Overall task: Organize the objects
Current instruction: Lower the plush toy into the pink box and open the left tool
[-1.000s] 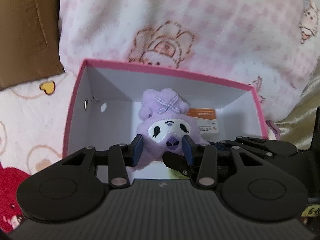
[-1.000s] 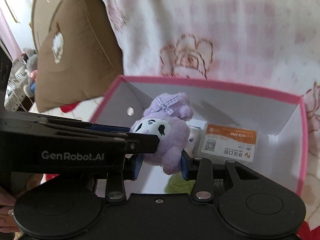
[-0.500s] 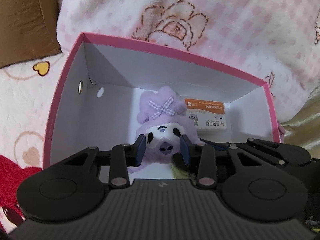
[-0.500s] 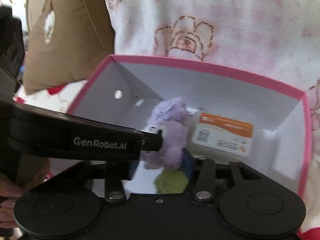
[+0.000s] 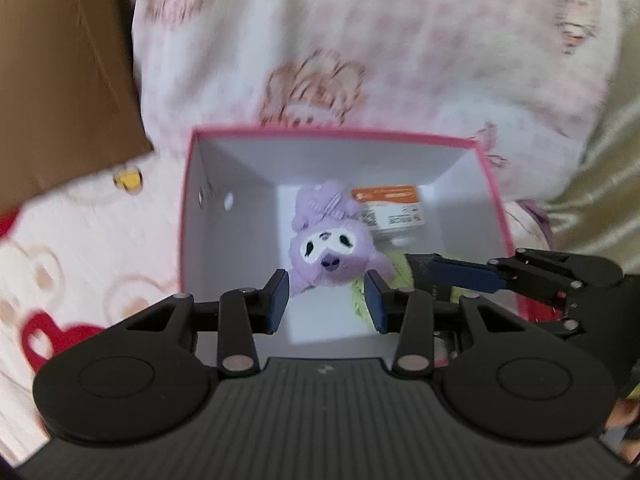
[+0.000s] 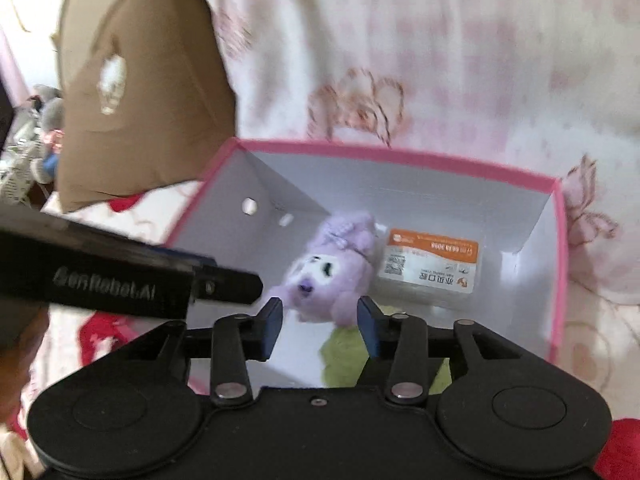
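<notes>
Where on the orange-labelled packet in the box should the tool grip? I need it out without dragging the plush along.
Judging by its pose, take the orange-labelled packet by its right end, coming from above. It lies flat on the floor of the pink box, and the purple plush crowds its left end.

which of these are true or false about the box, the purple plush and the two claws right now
1. The purple plush lies inside the pink-rimmed box. True.
2. An orange-topped packet lies in the box beside the plush. True.
3. The left claw is clamped on the plush. False: its jaws are opening, its pads stand clear of the plush, and nothing is pressed between them.
4. The box has a lid on it. False: it is open at the top, with its white inside showing.
5. Something yellow-green lies on the box floor near the plush. True.
6. The right claw holds the packet. False: its jaws are opening and grip nothing.
</notes>
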The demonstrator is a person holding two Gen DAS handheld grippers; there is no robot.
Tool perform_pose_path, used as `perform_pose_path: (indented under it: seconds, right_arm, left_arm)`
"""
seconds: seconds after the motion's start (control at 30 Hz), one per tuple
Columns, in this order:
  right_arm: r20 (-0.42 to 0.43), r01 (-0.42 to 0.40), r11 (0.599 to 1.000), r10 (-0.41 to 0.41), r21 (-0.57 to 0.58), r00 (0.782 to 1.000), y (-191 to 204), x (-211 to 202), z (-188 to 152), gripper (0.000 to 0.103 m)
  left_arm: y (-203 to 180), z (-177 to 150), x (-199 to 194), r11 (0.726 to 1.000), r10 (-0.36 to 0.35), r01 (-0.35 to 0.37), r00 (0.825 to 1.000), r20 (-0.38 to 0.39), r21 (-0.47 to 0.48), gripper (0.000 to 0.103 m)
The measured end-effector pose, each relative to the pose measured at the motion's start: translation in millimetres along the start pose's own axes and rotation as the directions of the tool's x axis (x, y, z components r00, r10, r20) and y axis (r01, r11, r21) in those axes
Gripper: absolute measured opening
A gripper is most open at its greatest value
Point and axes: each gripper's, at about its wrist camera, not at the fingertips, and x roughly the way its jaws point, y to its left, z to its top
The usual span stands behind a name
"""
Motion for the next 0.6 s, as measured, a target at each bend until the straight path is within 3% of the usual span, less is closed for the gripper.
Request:
perform_pose_path:
  seconds: [0.17, 0.37, 0.6]
  right_arm:
    - [-0.01, -0.037, 0.999, 0.037, -0.012, 0.999, 14.0, -43.6, 3.5, 0.047]
    - [-0.046, 0.0, 0.999, -0.002, -0.037, 0.999, 29.5, -79.3, 5.0, 0.048]
    - [-0.055, 0.026, 0.997, -0.03, -0.066, 0.998, 42.4, -111.4, -3.7, 0.048]
  left_arm:
    - [5.8, 19.7, -59.6, 0.996, -0.02, 0.016, 0.999, 0.048, 0.088, 0.042]
    - [24.0, 19.0, -104.2, 0.978, 0.075, -0.093, 0.992, 0.1, 0.186, 0.048]
    - [47.7, -16.7, -127.9, 0.985, -0.007, -0.014, 0.993, 0.118, 0.171, 0.048]
